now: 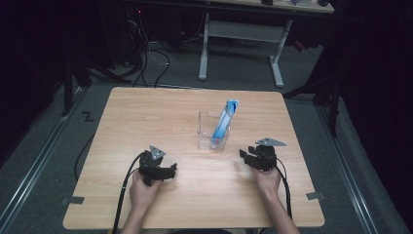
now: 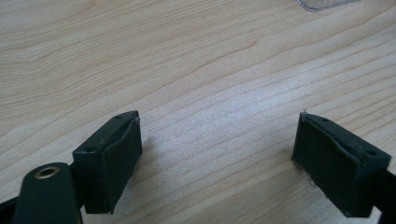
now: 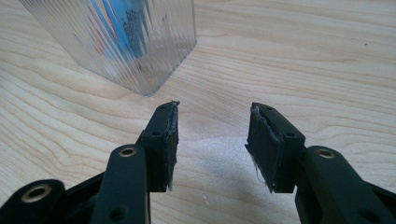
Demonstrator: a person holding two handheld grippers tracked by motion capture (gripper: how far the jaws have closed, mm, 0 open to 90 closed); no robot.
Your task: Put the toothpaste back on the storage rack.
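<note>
Clear ribbed plastic catches the eye: a see-through holder [image 1: 213, 130] stands upright mid-desk, with a blue packet [image 1: 225, 119] leaning inside it, tilted up to the right. Pale wooden desk [image 1: 146, 112] all round it, bare between the hands. Left claw [image 1: 171, 170] rests near the front edge, well apart from the holder, jaws spread wide over bare wood. Right claw [image 1: 245, 155] sits just beside the holder's near corner, jaws parted about halfway, nothing between them. Nothing blocks the way in. Behind, a white-legged table [image 1: 241, 34] and loose cables [image 1: 151, 53] on grey floor.
</note>
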